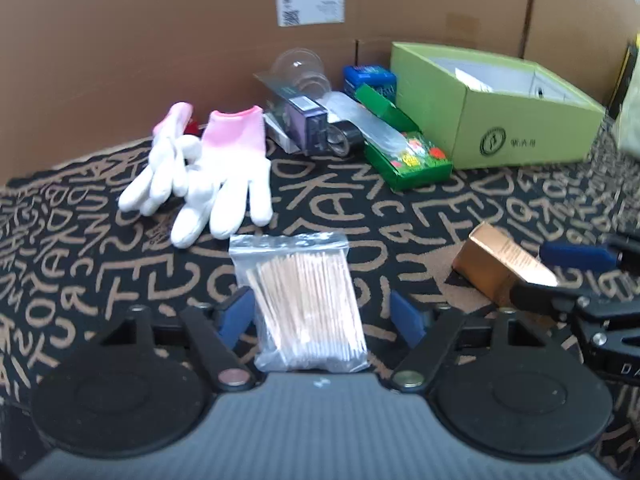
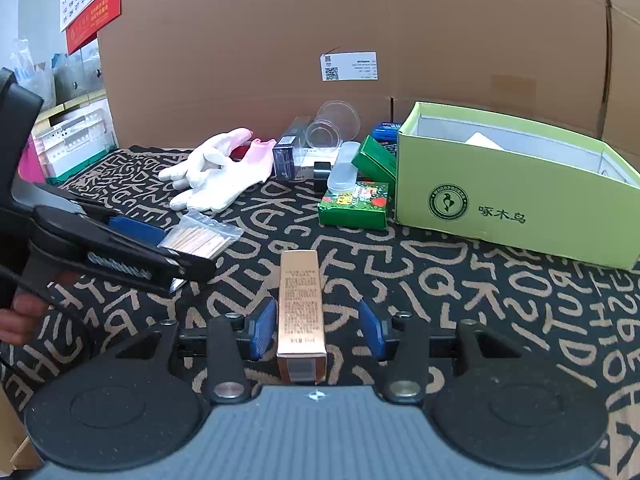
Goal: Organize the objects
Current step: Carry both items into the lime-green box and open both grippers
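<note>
A clear bag of cotton swabs lies on the lettered black cloth between the blue pads of my left gripper. The pads stand off the bag, with a gap on the right side, so the gripper is open. A slim copper box lies lengthwise between the pads of my right gripper. That gripper is open too, its right pad clear of the box. In the left wrist view the copper box and the right gripper show at the right. The right wrist view has the left gripper over the swab bag.
An open light-green box stands at the right rear. Beside it lie a small green carton, clear plastic cups, a purple box and a blue packet. White-and-pink gloves lie left of centre. A cardboard wall closes the back.
</note>
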